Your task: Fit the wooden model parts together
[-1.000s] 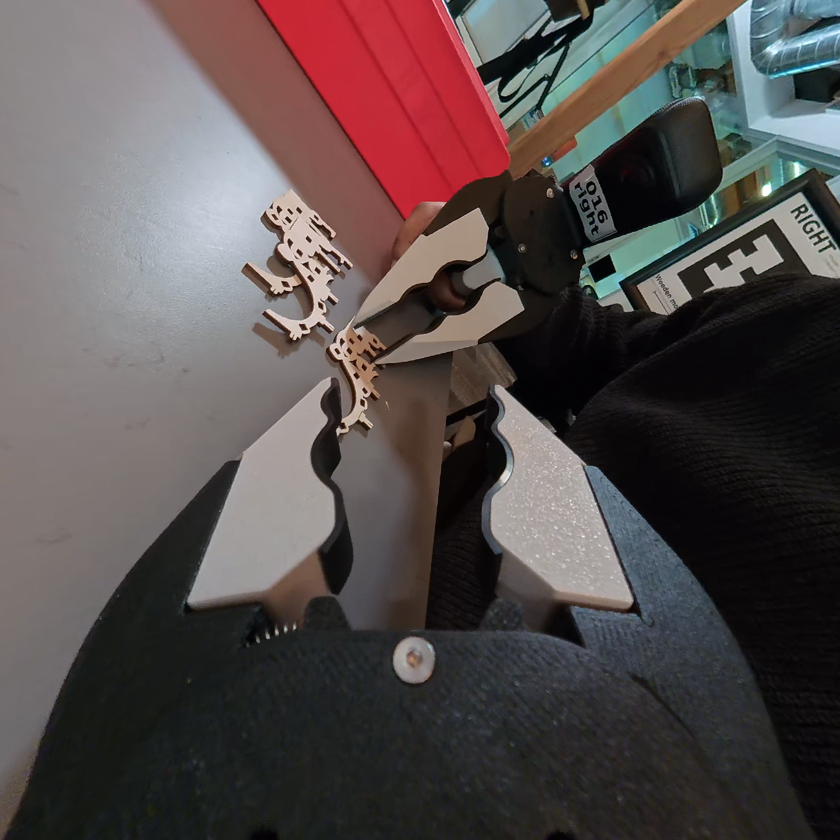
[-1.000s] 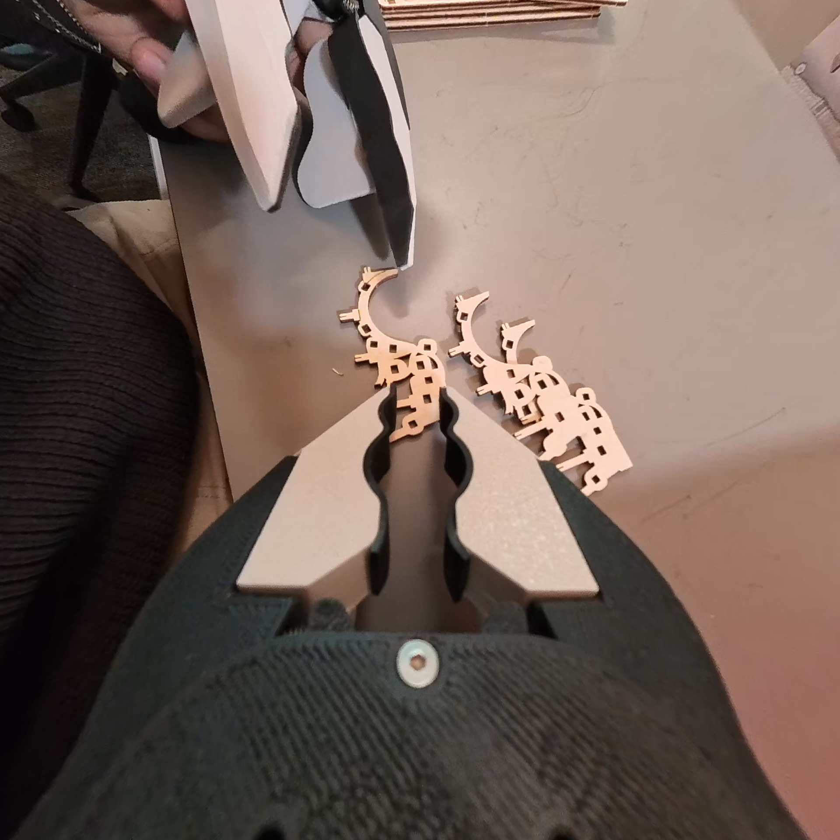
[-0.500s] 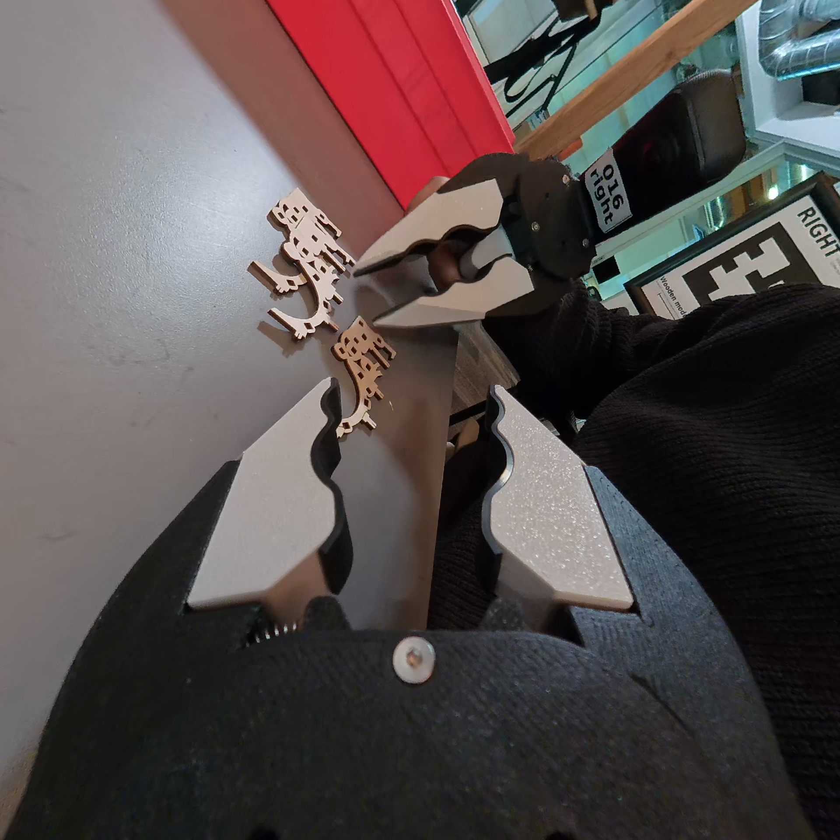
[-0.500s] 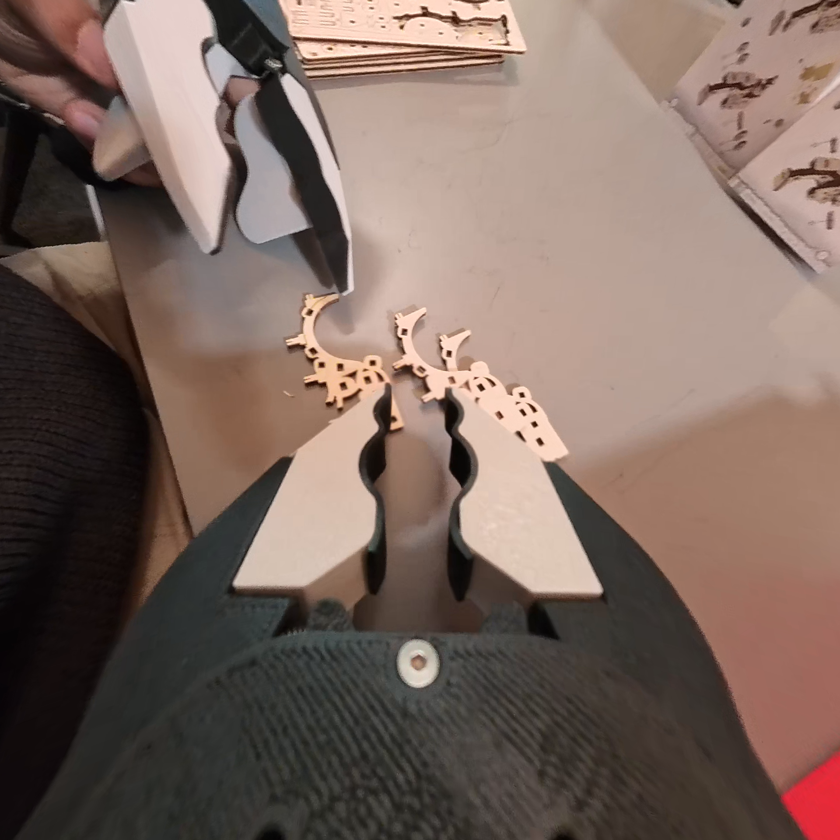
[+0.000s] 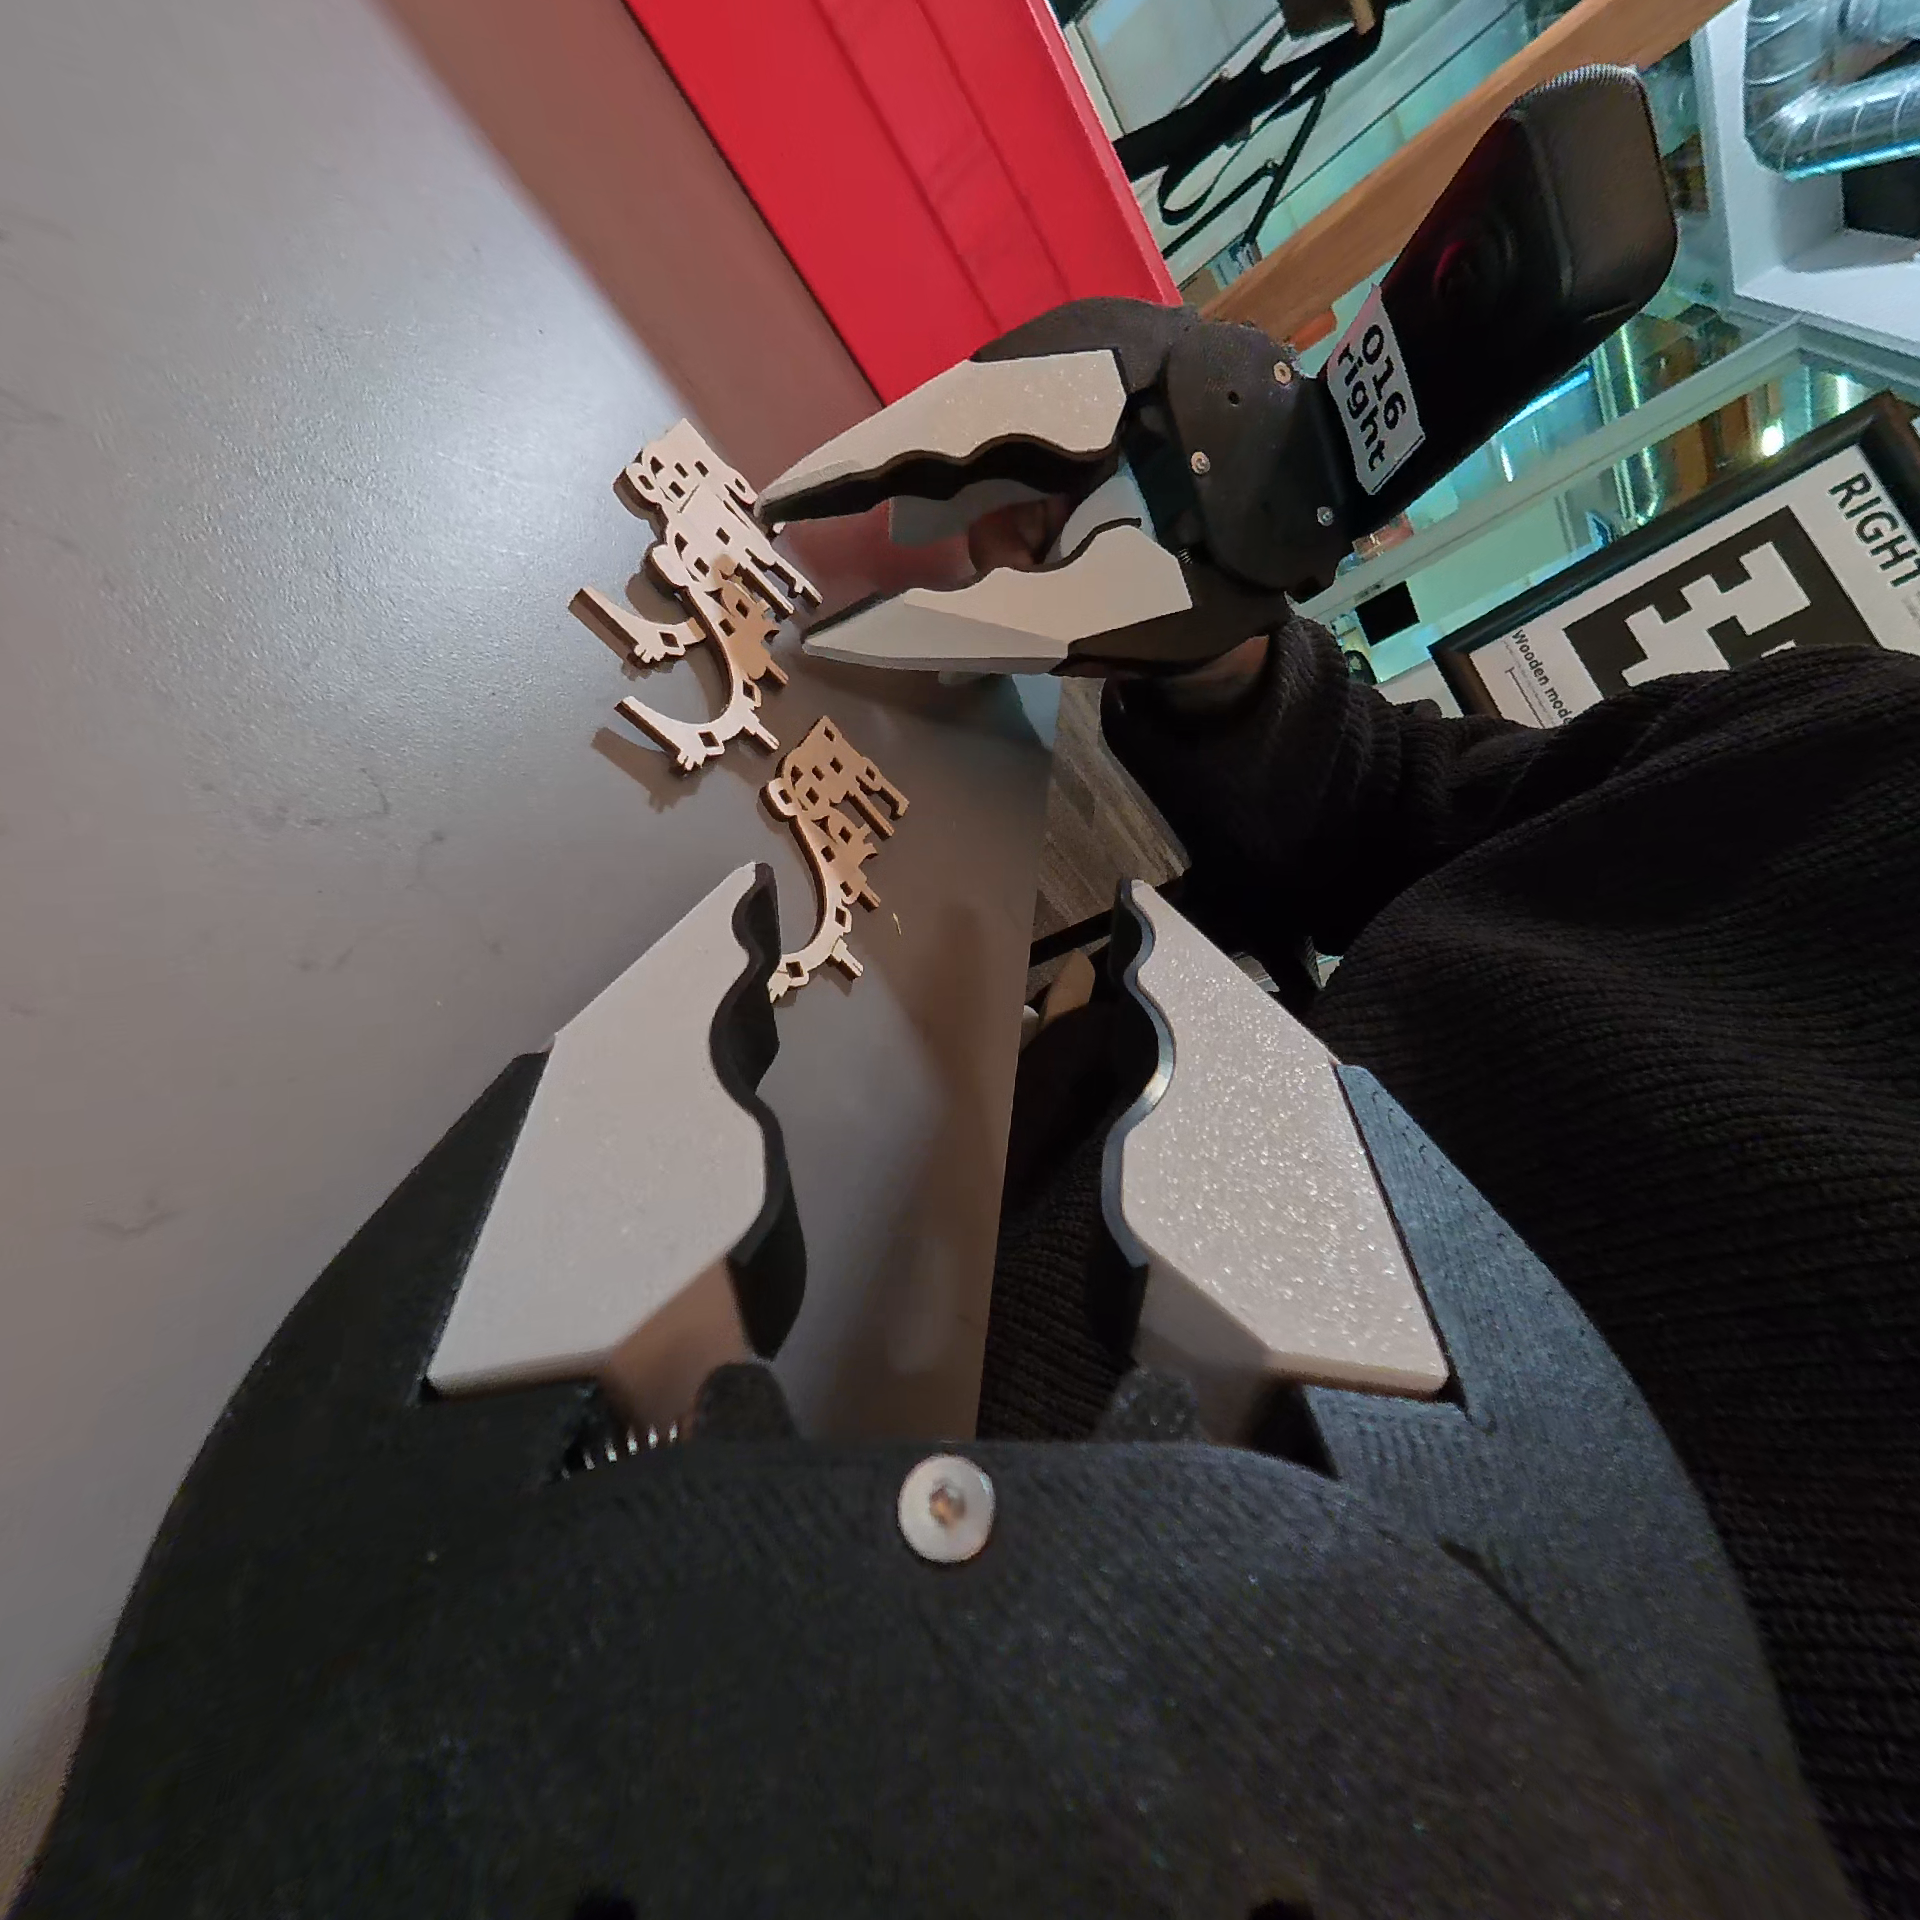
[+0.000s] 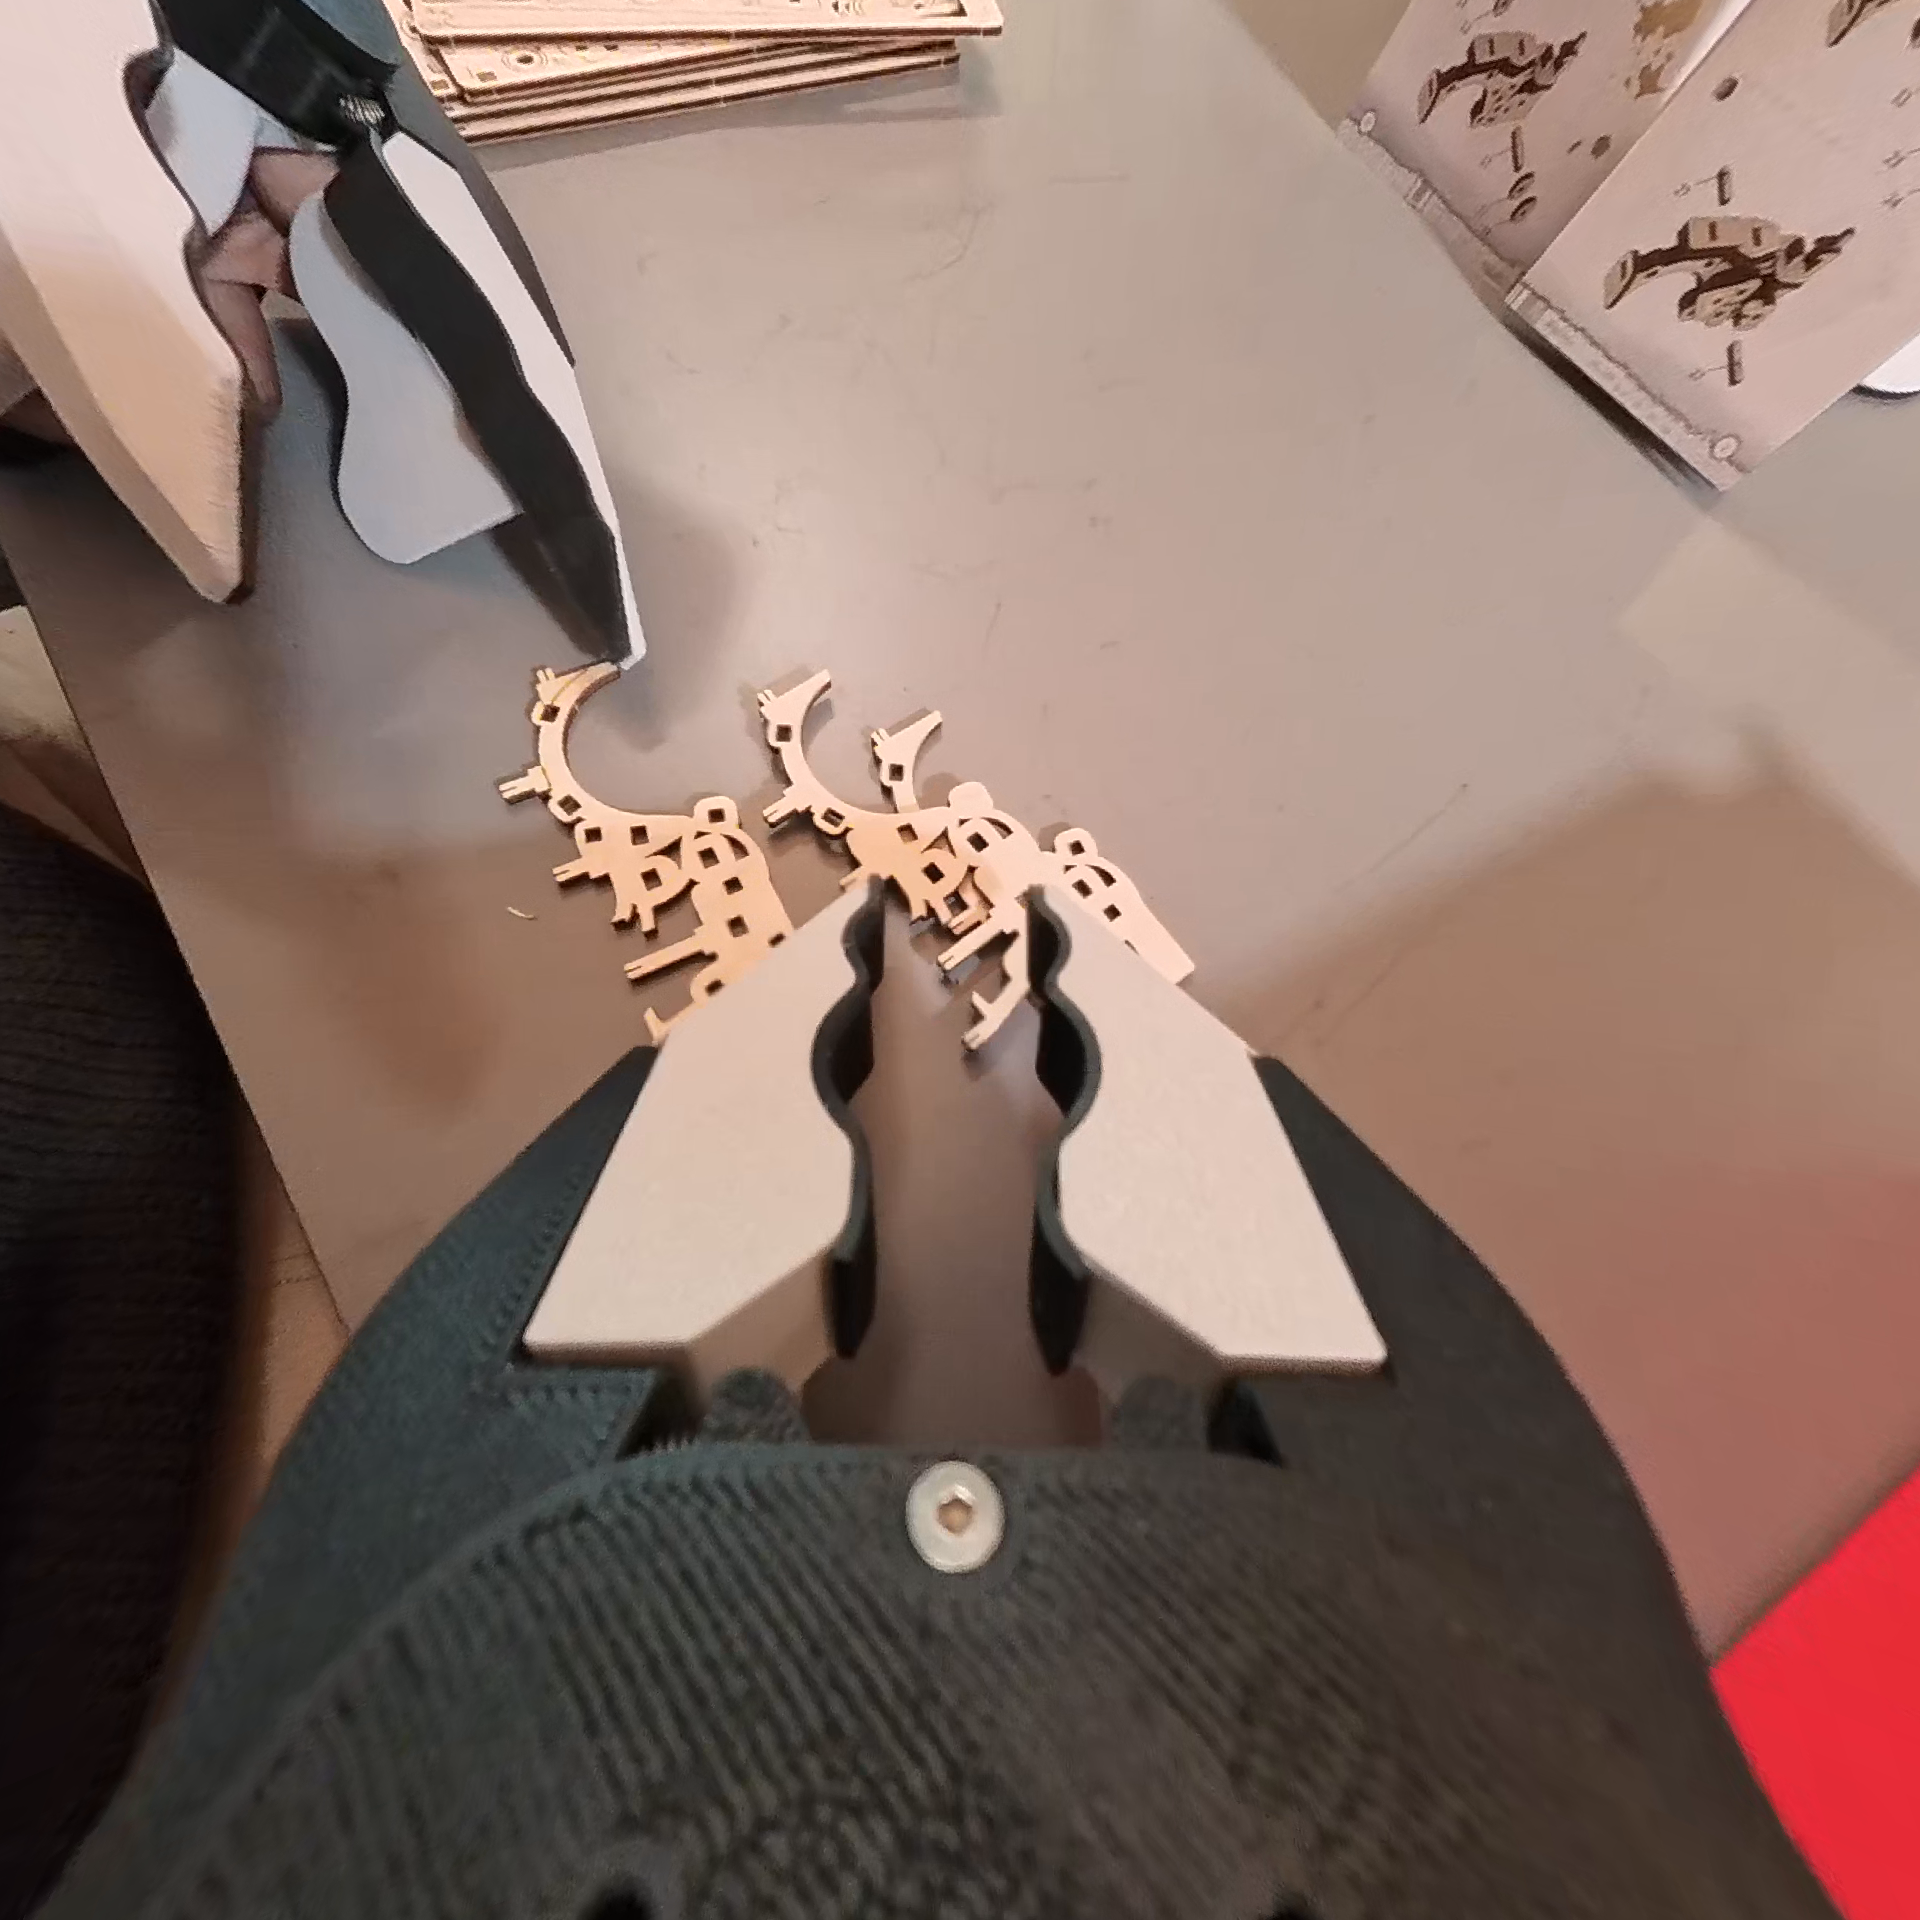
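I note both grippers' jaws wide, empty: right gripper [image 6: 954, 902] over stacked wooden parts [image 6: 940, 852], left gripper [image 5: 940, 894] beside single part [image 5: 831, 842] on worktop [image 6: 1143, 499]

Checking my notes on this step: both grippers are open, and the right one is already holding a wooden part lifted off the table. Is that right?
Not quite. Both are open, but the right gripper holds nothing: its jaws stand apart over the overlapping wooden parts, which lie flat on the table. The right wrist view shows this. The left gripper is also open and empty.
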